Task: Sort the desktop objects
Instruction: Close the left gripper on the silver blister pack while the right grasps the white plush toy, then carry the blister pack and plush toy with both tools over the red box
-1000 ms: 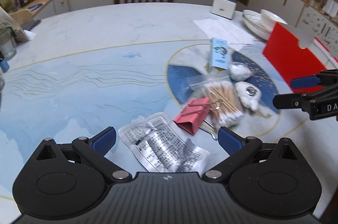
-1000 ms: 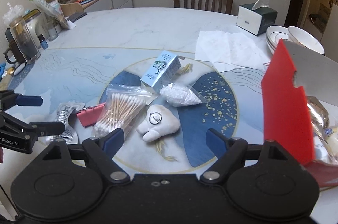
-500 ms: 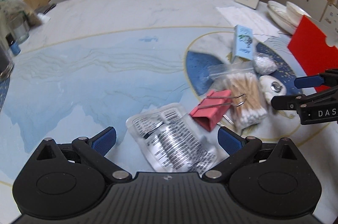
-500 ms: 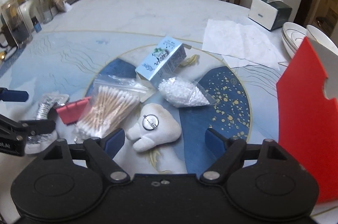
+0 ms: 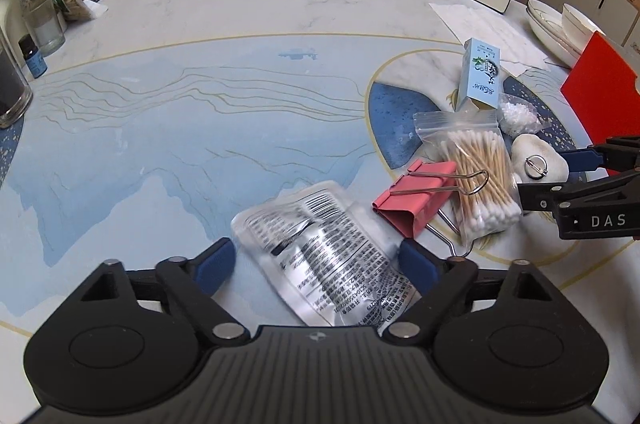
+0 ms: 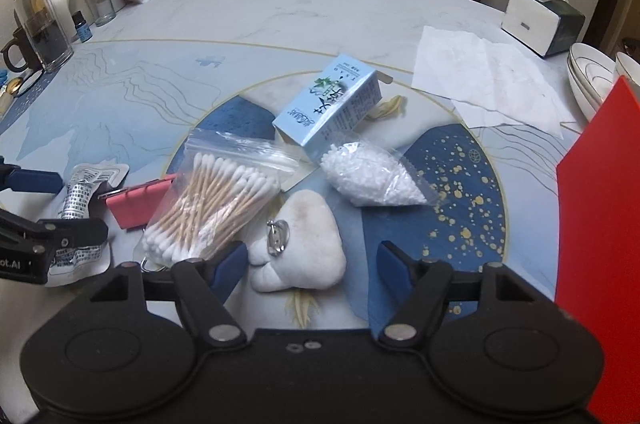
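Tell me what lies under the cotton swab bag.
The swab bag overlaps the pink binder clip's wire handle and the white plush's edge. Whatever else it covers is hidden beneath the packed swabs.

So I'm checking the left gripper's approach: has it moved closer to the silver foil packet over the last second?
Yes. The left gripper has advanced toward the silver foil packet, whose near end now lies between its open fingers, beside the red binder clip.

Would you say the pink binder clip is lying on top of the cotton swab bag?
No, the binder clip lies on the table beside the swab bag, partly under its edge.
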### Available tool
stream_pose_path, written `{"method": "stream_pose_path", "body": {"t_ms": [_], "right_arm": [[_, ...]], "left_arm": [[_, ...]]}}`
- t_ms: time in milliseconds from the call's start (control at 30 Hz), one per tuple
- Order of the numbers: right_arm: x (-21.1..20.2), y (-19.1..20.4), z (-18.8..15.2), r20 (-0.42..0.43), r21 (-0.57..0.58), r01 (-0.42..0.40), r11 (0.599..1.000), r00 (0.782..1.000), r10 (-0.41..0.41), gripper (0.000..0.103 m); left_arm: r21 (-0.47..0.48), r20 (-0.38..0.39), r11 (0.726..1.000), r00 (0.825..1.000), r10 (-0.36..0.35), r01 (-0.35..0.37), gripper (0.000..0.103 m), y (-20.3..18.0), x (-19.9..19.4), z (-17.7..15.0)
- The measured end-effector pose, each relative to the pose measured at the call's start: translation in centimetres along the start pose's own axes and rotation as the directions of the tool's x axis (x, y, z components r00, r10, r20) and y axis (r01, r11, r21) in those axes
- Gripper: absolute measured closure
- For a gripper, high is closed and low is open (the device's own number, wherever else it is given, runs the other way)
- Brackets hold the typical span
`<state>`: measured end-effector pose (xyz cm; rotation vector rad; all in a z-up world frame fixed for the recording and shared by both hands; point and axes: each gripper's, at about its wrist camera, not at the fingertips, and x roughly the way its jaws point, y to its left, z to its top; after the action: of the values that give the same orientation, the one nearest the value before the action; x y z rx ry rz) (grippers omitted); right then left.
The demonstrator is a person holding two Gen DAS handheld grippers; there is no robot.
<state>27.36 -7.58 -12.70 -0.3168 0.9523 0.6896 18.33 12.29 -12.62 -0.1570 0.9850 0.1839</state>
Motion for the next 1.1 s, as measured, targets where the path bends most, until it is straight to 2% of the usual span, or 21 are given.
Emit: {"method": "stream_pose_path", "body": {"t_ms": [33,100,200,467,1100], "right_arm": [[0.0,0.1,0.0,0.001,-0.006,-0.004,1.0,1.0,0.004,0.036],[-0.1,0.2,0.1,0.002,-0.014,-0.013,1.0,1.0,0.013,0.043],[-0.3,0.3,0.1,0.001,-0.01,-0.03,0.999,1.0,0.03,0.054],[-1.6,-0.5,-0.5,0.013,0.037,-0.046,0.998,0.999,0.046,0.069],[-6.5,-2.1,-3.2,0.057,0.166,-0.04,0.985,0.998,0.031,0.071]], "left_arm": [[0.002,-0.002,1.0,1.0,0.003,-0.003,0.021,0.0,0.0,0.2],[0.003,0.001,1.0,1.0,0.006,-0.006,0.034,-0.1,0.0,0.5],[-0.011,0.0,1.0,1.0,-0.004,0.004,0.035,0.2,-0.1,0.6],[-0.019,0.006,1.0,1.0,-0.02,0.02,0.039,0.6,-0.3,0.5],[-0.023,0.011,0.998,0.998,-0.055,0.056,0.04,0.7,-2.6,-0.5]]}}
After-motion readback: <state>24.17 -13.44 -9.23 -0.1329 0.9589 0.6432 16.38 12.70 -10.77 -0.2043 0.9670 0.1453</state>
